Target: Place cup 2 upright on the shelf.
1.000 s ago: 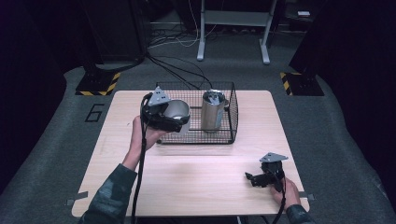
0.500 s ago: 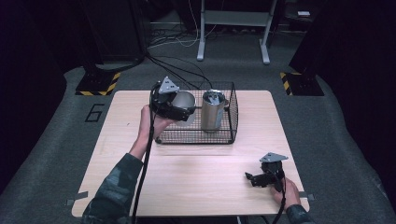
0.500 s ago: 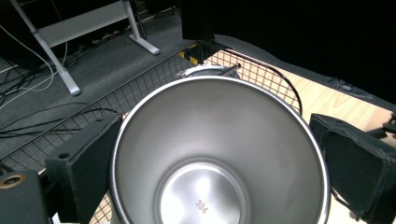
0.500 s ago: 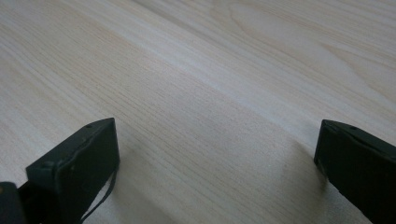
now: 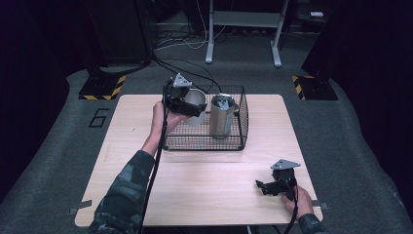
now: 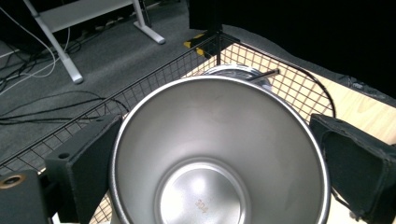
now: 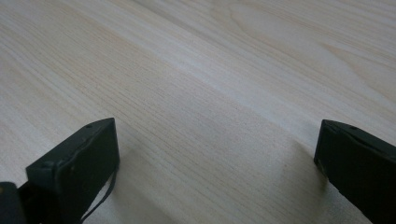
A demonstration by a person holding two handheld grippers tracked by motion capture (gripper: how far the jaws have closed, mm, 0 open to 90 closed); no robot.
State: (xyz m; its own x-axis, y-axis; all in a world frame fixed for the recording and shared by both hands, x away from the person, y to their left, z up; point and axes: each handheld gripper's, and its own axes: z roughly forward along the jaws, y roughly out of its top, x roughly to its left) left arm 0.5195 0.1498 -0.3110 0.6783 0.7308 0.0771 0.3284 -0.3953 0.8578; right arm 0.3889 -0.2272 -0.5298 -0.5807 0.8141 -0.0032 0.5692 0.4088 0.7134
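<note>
My left gripper [image 5: 187, 105] is shut on a steel cup [image 5: 196, 103], held tilted over the left end of a black wire basket [image 5: 229, 144]. In the left gripper view the cup [image 6: 219, 154] sits between the two jaws, its open mouth toward the camera. A tall steel tumbler [image 5: 221, 116] stands upright inside the basket, just right of the held cup; its rim [image 6: 243, 71] shows beyond the cup. My right gripper [image 5: 264, 187] rests open on the wooden table [image 5: 204, 185] near the front right corner, nothing between its jaws [image 7: 210, 154].
The basket stands at the middle back of the table. Beyond the table lie black cables [image 5: 195, 70], a white metal stand [image 5: 243, 29] and yellow-black striped floor markers [image 5: 104, 87]. Grey carpet surrounds the table.
My left gripper has carried the cup up and to the right, from the basket's left edge to above its left end. The right gripper has stayed still.
</note>
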